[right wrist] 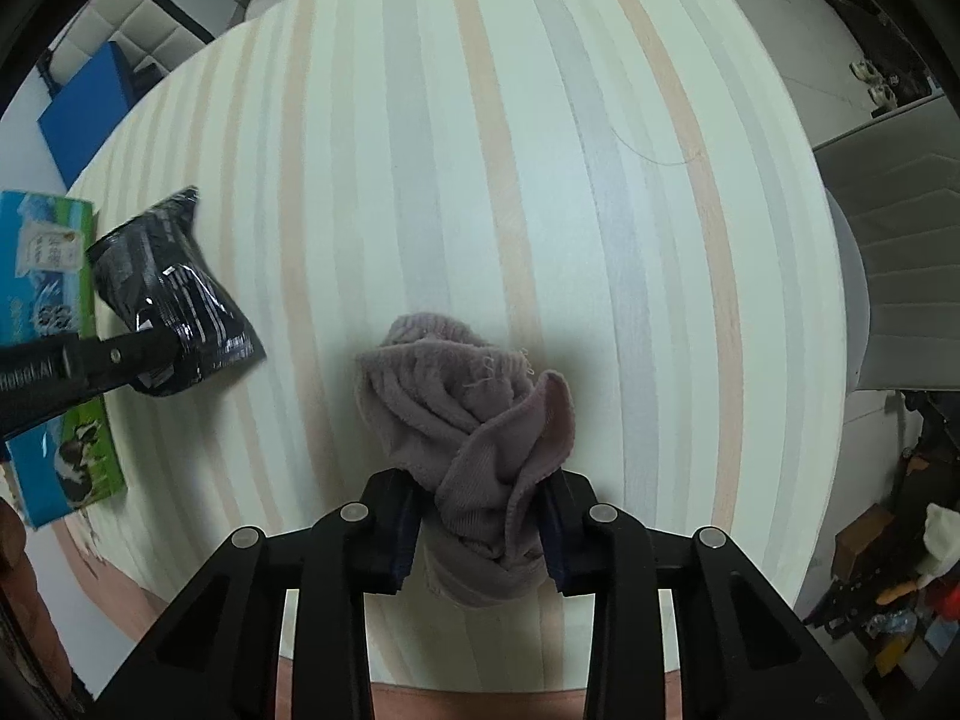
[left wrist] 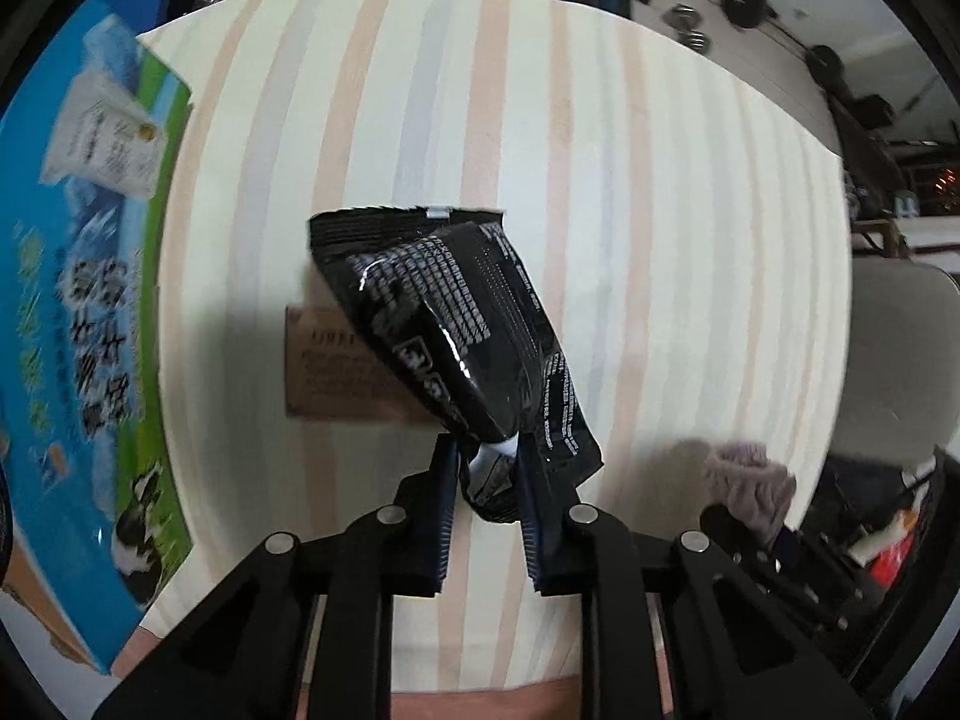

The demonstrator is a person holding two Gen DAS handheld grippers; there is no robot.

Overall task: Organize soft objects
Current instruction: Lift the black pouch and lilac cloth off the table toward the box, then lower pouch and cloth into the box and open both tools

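Left hand-held gripper (left wrist: 485, 468): points steeply down at the surface, jaws clamped on the lower corner of a black packet; its pads (left wrist: 444, 516) press the crumpled foil from both sides.
Black packet (left wrist: 444, 324): glossy, printed with white text, hangs tilted out from the left jaws, its far sealed edge towards the middle of the surface; from the right wrist view it shows at the left, held up at a slant.
Brown card (left wrist: 336, 372): lies flat on the surface under and behind the packet, partly hidden by it; its print is too blurred to read.
Right hand-held gripper (right wrist: 480, 531): points straight down, jaws closed on a bunched cloth.
Cloth (right wrist: 468, 414): mauve, soft, twisted into folds; its lower part is squeezed between the right jaws, the rest rises loose beyond them, above the near part of the surface.
Surface (right wrist: 540, 150): round, pale, with peach and grey stripes.
Box (left wrist: 78, 300): blue and green carton with a cow picture, at the left edge of the surface, just beside the packet.
Chair (right wrist: 888, 276): pale, beyond the right edge.
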